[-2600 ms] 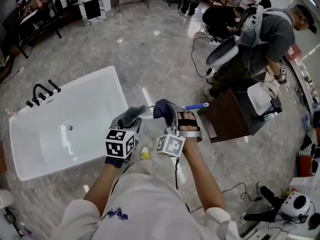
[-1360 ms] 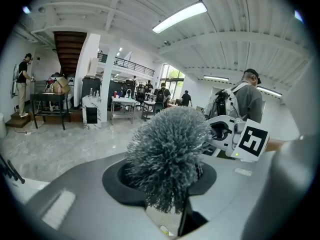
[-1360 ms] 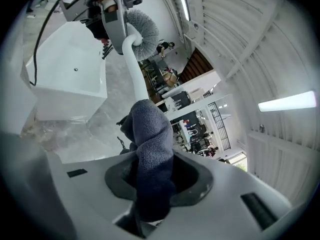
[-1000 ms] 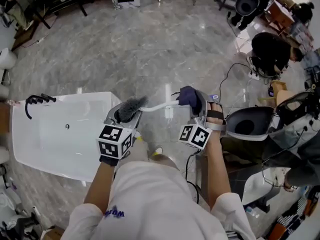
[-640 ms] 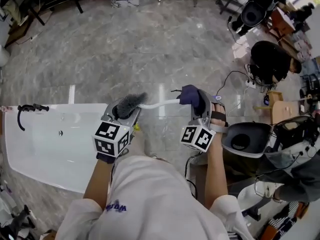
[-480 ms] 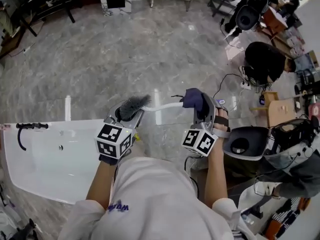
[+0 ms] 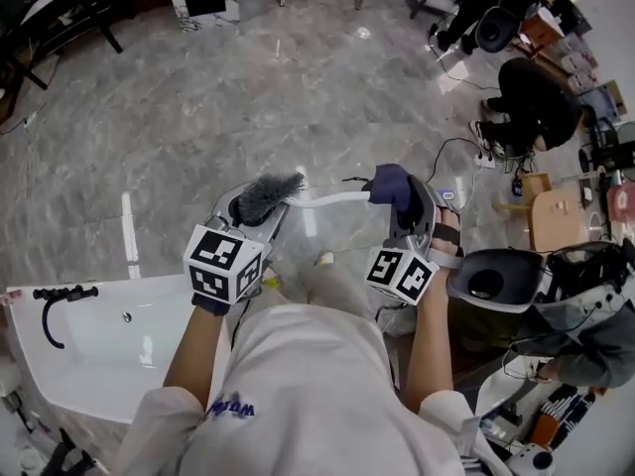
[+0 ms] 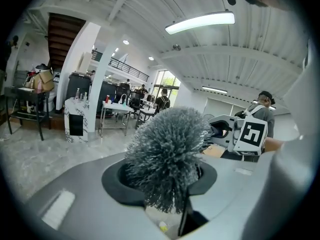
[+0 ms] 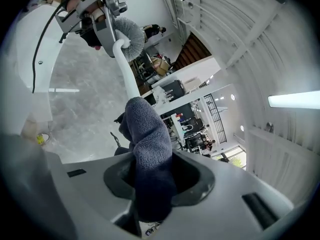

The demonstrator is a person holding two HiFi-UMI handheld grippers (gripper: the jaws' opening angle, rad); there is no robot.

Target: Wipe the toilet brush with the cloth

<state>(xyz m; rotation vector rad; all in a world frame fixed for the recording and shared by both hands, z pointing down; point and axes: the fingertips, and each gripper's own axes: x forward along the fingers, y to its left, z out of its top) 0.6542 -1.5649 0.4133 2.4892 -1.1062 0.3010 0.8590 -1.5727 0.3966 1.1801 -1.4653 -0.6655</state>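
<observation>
- One toilet brush (image 7: 270, 194) is hanging in the air above the marble floor (image 7: 248, 87), in front of the person's chest, with its grey bristle head on the left and its white handle running level to the right.
- One dark blue cloth (image 7: 390, 184) is wrapping round the handle near its right end.
- Two tongs are working on it. The left tongs (image 7: 256, 204) are closing on the brush at its bristle head, which is poking up between the jaws in the left gripper view.
- The right tongs (image 7: 402, 201) are clamping the cloth, with its folded bulk filling the gap between the jaws and the handle leading away from it toward the left tongs.
- Two marker cubes are showing, one on each tool: the left one (image 7: 223, 263) and the right one (image 7: 400, 273).
- One white bathtub (image 7: 99, 365) is sitting at the lower left, with one black tap (image 7: 60, 300) arching over its rim and one small drain fitting (image 7: 126, 316) in its white basin.
- One white rounded shell (image 7: 466, 288) is standing at the right, just beside the right forearm; its hollow is looking dark, and I cannot tell what is in it.
- At least two other people are showing at the right edge: one in dark clothes (image 7: 541, 107) is bending over, and one in grey (image 7: 585, 335) is lower down.
</observation>
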